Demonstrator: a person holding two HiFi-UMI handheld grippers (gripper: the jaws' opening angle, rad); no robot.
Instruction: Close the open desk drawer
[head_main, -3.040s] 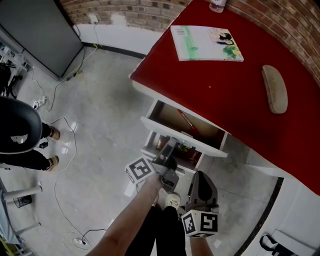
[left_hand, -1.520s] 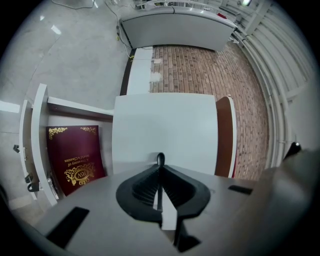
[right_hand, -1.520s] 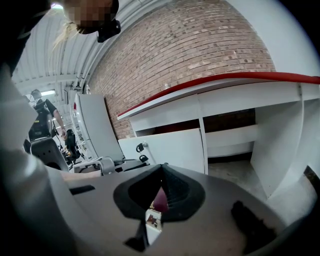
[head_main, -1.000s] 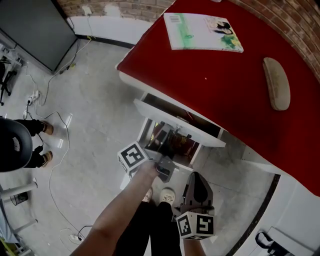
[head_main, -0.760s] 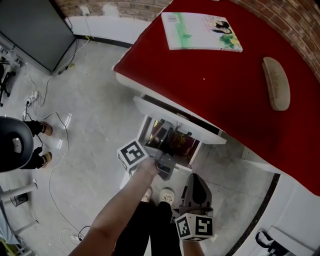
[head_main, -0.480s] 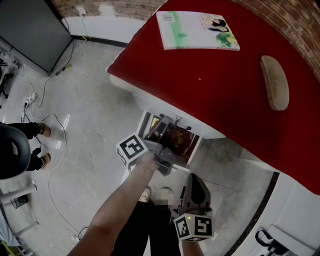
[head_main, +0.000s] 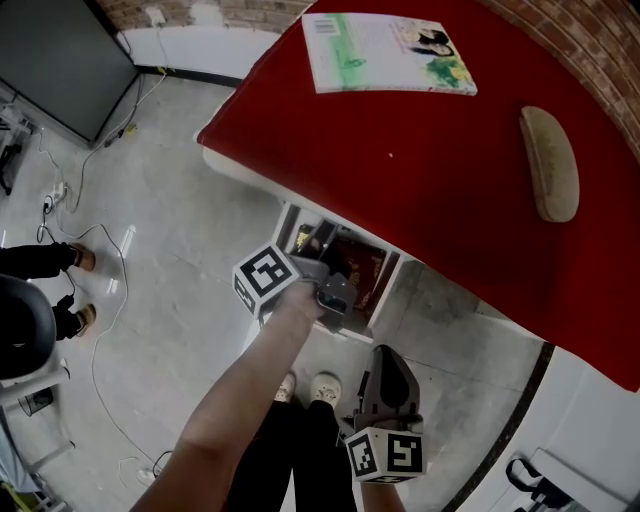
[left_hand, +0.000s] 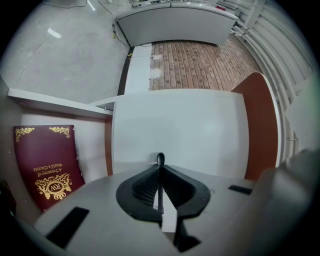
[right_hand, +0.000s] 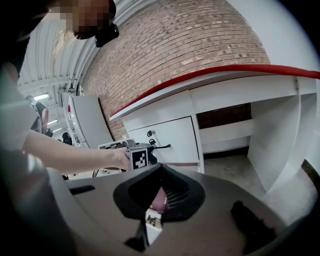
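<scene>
Drawer (right_hand: 175, 135) is shut: its white front sits flush in the desk (head_main: 430, 170) under the red top. Your left gripper (left_hand: 160, 167) has its jaws pressed together with nothing in them, tips right at that front. Your right gripper (right_hand: 160, 185) hangs low, well back from the desk, jaws together and empty. Readable print: gold "RW" crest on the maroon book (left_hand: 47, 162) in the compartment under the drawer — its title line is too small. The green book (head_main: 390, 55) on the red top is unreadable too.
</scene>
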